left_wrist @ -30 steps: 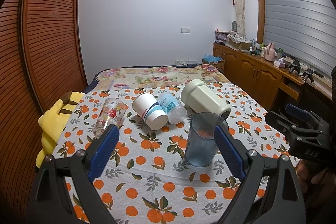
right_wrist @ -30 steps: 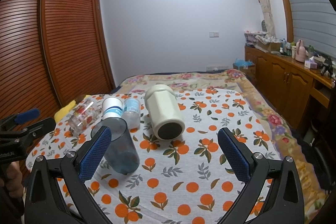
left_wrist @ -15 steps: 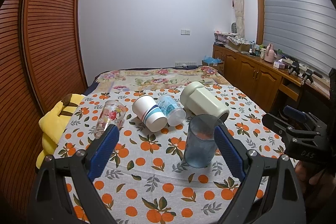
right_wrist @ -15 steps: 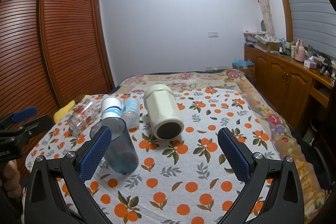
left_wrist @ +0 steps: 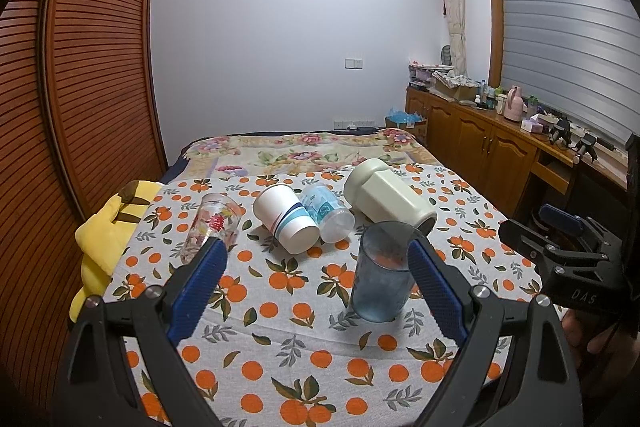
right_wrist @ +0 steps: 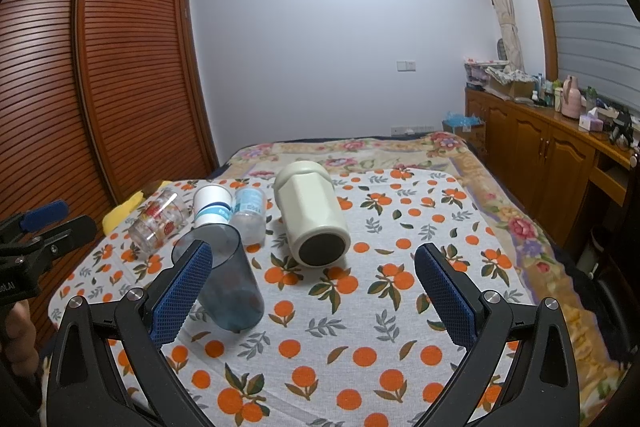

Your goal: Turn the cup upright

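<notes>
The blue cup [left_wrist: 382, 273] stands upright on the orange-print cloth [left_wrist: 296, 343]; just behind it the cream cup [right_wrist: 312, 217], paper cup [left_wrist: 286, 217], small plastic cup [left_wrist: 328, 213] and printed glass [left_wrist: 212, 227] lie sideways. So one seems done and four remain. Left gripper [left_wrist: 316, 291] and right gripper [right_wrist: 314, 291] are both wide apart and hold nothing.

On the tablecloth [left_wrist: 280, 347], the tumbler [left_wrist: 382, 273] stands upright nearest the cameras. Behind it four vessels lie on their sides in a row: glass [left_wrist: 212, 225] leftmost, then paper cup [left_wrist: 286, 217], plastic cup [left_wrist: 328, 213], and jar [left_wrist: 386, 197] rightmost.
</notes>
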A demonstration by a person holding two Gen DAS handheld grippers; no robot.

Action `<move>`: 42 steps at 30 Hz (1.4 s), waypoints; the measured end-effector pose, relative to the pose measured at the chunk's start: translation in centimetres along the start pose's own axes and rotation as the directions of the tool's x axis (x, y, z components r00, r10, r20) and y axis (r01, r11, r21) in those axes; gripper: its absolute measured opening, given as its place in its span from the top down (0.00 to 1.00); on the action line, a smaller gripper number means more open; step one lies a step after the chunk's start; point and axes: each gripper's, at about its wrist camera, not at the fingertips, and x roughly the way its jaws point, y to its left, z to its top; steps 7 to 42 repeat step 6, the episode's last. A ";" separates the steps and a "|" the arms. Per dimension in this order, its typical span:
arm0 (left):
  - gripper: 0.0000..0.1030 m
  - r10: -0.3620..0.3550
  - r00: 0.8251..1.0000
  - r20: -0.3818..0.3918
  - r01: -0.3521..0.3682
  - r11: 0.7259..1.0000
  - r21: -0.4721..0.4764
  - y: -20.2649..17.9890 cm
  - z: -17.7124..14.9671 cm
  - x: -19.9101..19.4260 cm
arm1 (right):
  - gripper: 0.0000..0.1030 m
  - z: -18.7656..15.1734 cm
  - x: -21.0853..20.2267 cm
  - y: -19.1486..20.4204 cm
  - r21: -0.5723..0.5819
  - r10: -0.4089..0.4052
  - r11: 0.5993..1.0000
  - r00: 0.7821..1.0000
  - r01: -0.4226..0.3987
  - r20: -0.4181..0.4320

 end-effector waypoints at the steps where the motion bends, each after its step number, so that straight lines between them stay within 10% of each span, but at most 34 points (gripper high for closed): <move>1: 0.10 0.000 1.000 0.000 0.000 1.000 0.000 0.0 0.0 0.0 | 0.00 0.0 0.0 0.0 0.000 0.000 1.000 1.000 0.000 0.001; 42: 0.10 0.001 1.000 0.000 -0.001 1.000 -0.001 0.0 0.0 0.0 | 0.00 0.0 0.0 0.0 0.001 -0.001 1.000 1.000 0.001 0.000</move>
